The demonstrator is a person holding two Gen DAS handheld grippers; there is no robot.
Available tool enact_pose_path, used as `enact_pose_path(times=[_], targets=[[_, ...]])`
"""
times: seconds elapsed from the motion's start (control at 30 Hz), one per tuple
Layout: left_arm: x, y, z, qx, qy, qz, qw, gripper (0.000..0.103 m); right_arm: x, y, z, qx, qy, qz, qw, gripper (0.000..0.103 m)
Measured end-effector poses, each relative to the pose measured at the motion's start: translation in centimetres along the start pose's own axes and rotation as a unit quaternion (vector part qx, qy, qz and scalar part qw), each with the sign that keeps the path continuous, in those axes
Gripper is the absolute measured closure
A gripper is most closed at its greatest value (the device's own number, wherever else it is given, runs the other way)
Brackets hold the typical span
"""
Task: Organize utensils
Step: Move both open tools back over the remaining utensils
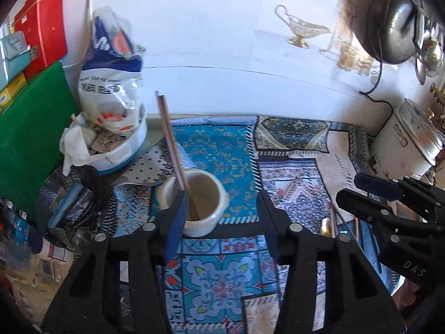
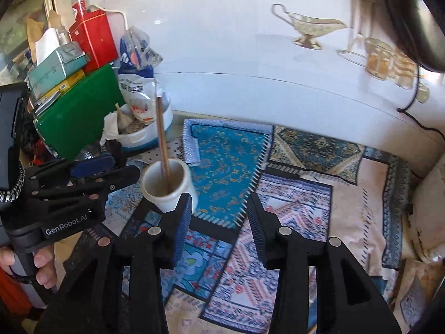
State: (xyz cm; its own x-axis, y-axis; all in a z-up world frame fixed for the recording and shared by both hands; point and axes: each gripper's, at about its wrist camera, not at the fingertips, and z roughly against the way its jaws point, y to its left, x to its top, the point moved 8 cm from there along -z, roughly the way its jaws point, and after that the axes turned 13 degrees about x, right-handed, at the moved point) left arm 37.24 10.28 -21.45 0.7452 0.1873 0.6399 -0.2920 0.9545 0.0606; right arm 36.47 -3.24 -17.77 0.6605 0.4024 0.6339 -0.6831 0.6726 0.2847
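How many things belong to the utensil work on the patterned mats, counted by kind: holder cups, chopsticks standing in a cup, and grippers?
White ceramic holder cup: 1
Brown wooden chopsticks standing in the cup: 2
Black two-finger grippers, left gripper and right gripper, both open and empty: 2
Total: 5

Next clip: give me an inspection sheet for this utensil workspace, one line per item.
Surface: patterned mats overlapping, beside a white wall.
Job's things: chopsticks standing tilted in the white cup.
Clutter: plastic bag in a white tub, green board, red box, perforated metal holder.
Grippers: left gripper and right gripper, jaws open, nothing between them.
Cables: black cord running down the wall.
Surroundings: hanging dark pan; white pot at the right.
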Motion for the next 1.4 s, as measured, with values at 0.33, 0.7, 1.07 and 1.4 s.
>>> enact_pose_path(times=[0.33,0.7,1.07,1.4], targets=[[-2.7,-8.6,-1.1,-0.026,0.036,-0.037,0.9983,0.049,-5.6,-9.4,4.3,-0.076,0.015,-0.048,0.996,0.063],[-7.7,-16.4,-4.2,-0.043,0.101,-0.107,0.9882,0.049,-13.0,-16.9,5.7,-0.119,0.060,-0.128,0.983,0.063],[-13.0,-20.3,-7.6,-0.046,0.170,-0.154,0.9722,0.049,-18.3,-18.0,1.3,-0.058,0.130,-0.160,0.977,0.063],[-14.5,-21.0,-9.0,-0.061,0.197,-0.157,0.9658,0.051,-18.0,-18.1,-3.9,-0.044,0.185,-0.128,0.973,0.085]])
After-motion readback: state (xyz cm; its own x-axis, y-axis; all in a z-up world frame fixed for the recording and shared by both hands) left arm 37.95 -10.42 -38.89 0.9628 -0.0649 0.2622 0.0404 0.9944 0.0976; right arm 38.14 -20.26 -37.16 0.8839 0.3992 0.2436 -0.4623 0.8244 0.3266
